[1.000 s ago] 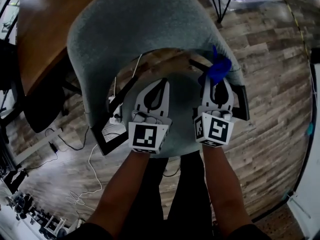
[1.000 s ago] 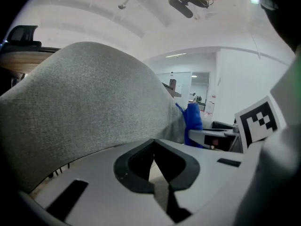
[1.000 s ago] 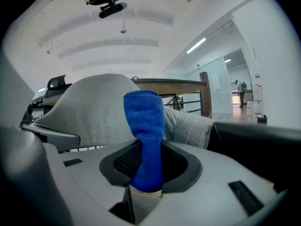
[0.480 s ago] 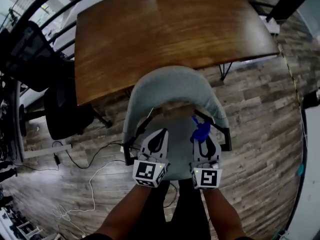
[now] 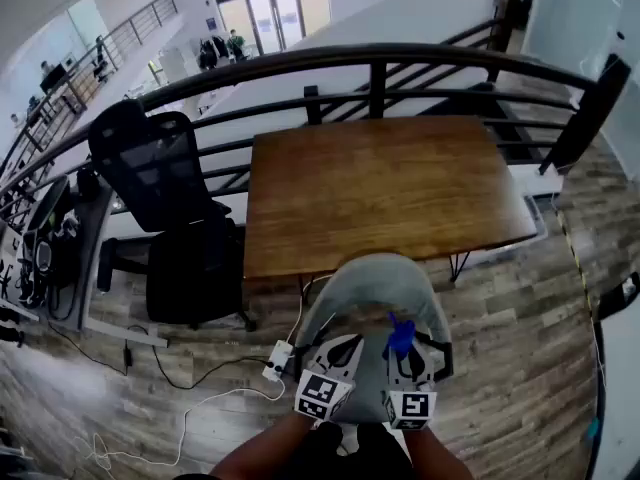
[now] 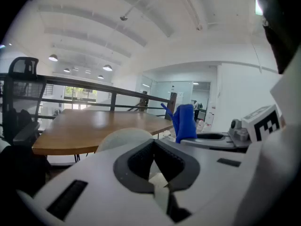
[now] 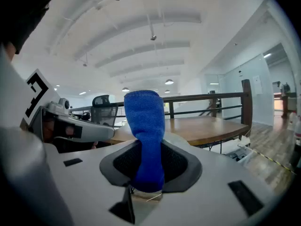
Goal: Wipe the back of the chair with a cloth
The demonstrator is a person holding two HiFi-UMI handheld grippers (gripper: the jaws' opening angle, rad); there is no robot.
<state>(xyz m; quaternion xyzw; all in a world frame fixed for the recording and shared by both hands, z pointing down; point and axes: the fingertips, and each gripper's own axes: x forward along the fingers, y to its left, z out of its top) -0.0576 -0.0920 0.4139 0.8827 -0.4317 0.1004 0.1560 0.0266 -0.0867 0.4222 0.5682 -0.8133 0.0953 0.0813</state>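
Presently, my right gripper is clamped on the blue cloth, whose lower end is pinched between the jaws. The cloth's long axis runs along the jaws, free end pointing out past the tips toward the grey chair back. My left gripper is closed and empty.

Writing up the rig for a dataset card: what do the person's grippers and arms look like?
The left gripper and right gripper are white plastic, tapering forward, with dark grey ribbed pads. Each carries a white cube with black square markers. Forearms bare; no sleeves or cables show.
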